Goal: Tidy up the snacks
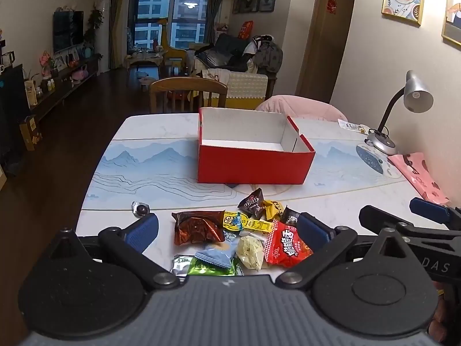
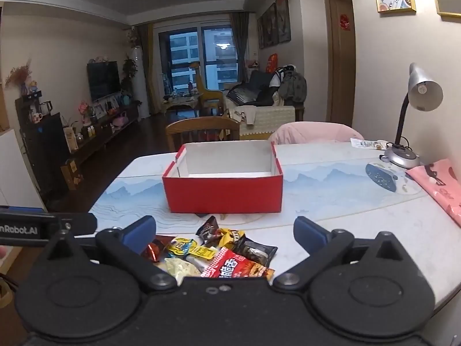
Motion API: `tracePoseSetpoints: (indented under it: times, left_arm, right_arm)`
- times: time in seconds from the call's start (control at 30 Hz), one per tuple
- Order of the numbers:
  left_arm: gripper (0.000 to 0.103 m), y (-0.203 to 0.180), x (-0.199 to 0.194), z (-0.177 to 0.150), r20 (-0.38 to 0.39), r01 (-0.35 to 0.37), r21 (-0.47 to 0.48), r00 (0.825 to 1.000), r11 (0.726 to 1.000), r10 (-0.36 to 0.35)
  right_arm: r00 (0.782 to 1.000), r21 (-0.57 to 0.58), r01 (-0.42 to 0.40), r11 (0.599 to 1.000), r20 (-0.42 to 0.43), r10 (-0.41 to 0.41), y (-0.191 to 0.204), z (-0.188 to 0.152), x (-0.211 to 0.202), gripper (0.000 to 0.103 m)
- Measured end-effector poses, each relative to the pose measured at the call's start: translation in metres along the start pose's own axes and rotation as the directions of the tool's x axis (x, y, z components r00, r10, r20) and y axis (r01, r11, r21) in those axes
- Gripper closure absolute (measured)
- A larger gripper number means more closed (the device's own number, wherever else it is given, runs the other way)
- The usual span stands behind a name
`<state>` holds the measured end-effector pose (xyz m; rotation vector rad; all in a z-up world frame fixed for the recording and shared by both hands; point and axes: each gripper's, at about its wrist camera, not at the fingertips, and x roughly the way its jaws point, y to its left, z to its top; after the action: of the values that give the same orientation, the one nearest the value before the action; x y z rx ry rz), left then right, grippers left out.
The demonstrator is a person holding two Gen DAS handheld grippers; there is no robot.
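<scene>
A pile of snack packets [image 1: 245, 236] lies on the table's near edge: a red packet [image 1: 286, 245], a brown foil one [image 1: 197, 227], yellow, blue and green ones. The pile also shows in the right wrist view [image 2: 219, 253]. An open, empty red box [image 1: 253, 155] [image 2: 224, 190] stands behind the pile. My left gripper [image 1: 227, 227] is open and empty, hovering over the pile. My right gripper [image 2: 224, 232] is open and empty, just right of the left one, whose arm shows in the left wrist view [image 1: 409, 225].
A small wrapped candy [image 1: 140, 209] lies apart, left of the pile. A desk lamp [image 1: 403, 106] and a pink bag [image 1: 417, 173] are at the table's right side. Two chairs [image 1: 187, 92] stand behind the table. A blue mountain-print mat [image 1: 138, 167] covers the middle.
</scene>
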<state>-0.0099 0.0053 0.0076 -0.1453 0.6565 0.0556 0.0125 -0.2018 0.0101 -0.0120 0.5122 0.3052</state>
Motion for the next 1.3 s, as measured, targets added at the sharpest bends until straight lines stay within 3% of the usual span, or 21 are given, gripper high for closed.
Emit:
tracePoseSetpoints:
  times: [1.3]
  left_arm:
    - [0.000, -0.0019, -0.0059, -0.0077, -0.029, 0.014, 0.001, 0.999, 1.000, -0.014]
  right_arm:
    - [0.999, 0.011, -0.041, 0.999, 0.005, 0.041, 0.0029, -0.0034, -0.0085, 0.001]
